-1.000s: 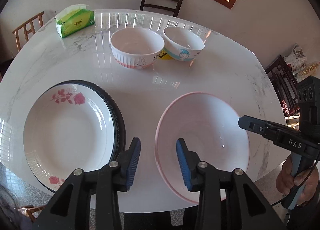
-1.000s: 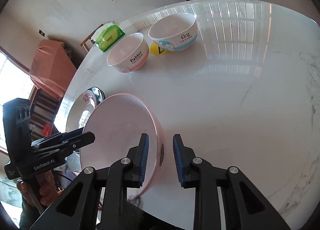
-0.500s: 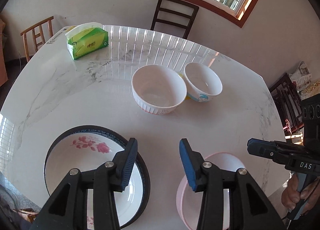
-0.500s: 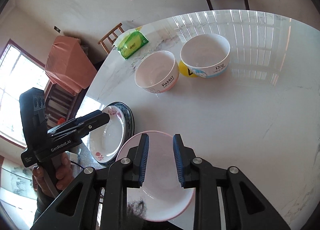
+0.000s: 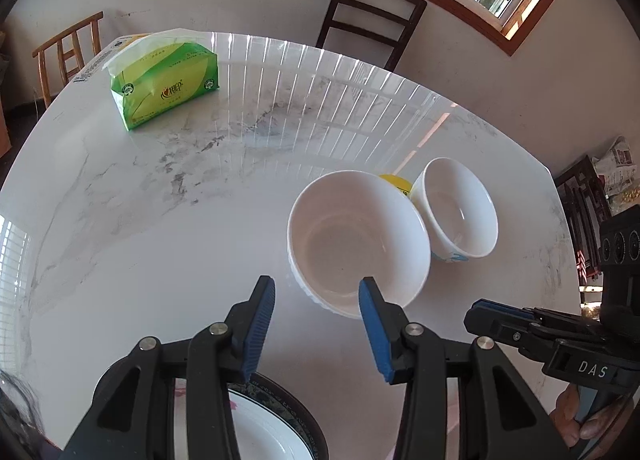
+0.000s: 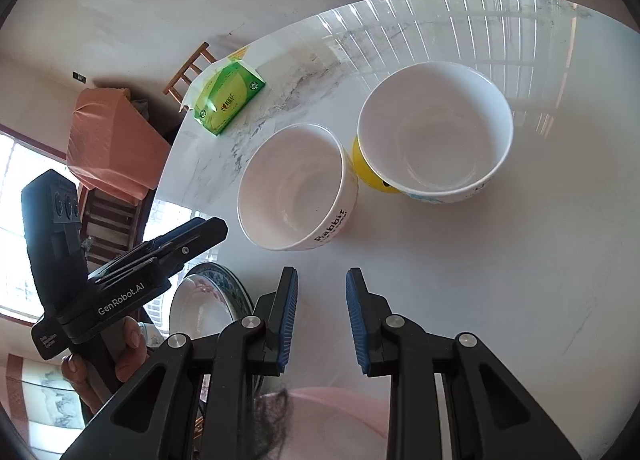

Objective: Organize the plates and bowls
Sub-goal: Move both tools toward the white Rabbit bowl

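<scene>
Two white bowls stand side by side on the marble table (image 5: pixel 160 228). The ribbed "Rabbit" bowl (image 5: pixel 358 244) (image 6: pixel 294 192) is just beyond my left gripper (image 5: pixel 316 290), which is open and empty above the table. The "Dog" bowl (image 5: pixel 456 212) (image 6: pixel 434 132) stands to its right, with a yellow object (image 6: pixel 366 174) between them. A white floral plate on a dark-rimmed plate (image 5: pixel 272 432) (image 6: pixel 204 304) lies under my left gripper. My right gripper (image 6: pixel 322 286) is open and empty above a pink plate (image 6: pixel 340 420) at the near edge.
A green tissue pack (image 5: pixel 168 88) (image 6: pixel 228 98) lies at the far left of the table. Wooden chairs (image 5: pixel 372 16) stand behind the table. The right gripper's body (image 5: pixel 560 336) shows at the right of the left wrist view.
Both grippers have moved forward and up over the table toward the two bowls. The right gripper opened and let go of the pink plate, which now lies at the near edge.
</scene>
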`<control>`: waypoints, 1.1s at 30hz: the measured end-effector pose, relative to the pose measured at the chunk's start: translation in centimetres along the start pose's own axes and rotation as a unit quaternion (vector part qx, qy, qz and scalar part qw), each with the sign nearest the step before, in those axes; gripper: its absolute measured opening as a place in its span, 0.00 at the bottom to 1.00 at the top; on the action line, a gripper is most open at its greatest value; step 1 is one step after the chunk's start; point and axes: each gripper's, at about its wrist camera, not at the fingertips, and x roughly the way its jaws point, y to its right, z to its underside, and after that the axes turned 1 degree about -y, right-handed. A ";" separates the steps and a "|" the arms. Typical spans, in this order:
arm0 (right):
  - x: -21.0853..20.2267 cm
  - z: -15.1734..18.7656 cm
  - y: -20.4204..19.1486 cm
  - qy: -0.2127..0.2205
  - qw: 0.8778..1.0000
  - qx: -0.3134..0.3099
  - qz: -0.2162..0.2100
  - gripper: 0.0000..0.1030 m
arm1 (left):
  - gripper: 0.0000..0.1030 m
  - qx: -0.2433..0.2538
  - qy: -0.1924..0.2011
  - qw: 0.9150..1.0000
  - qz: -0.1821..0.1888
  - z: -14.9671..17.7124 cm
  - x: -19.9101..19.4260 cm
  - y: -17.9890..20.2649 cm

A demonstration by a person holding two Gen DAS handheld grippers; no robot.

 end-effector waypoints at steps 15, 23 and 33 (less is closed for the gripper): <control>3.3 -3.0 -0.2 0.001 1.000 0.014 0.024 0.26 | 0.45 0.027 -0.010 0.999 -0.028 -1.5 2.9 0.2; 4.6 -3.7 -0.3 -0.006 0.999 0.010 0.049 0.26 | 0.49 0.056 -0.008 0.997 -0.049 -1.5 3.8 0.9; 6.3 -3.4 -0.2 -0.023 0.998 0.007 0.055 0.26 | 0.50 0.071 -0.007 0.994 -0.085 -1.1 5.8 1.3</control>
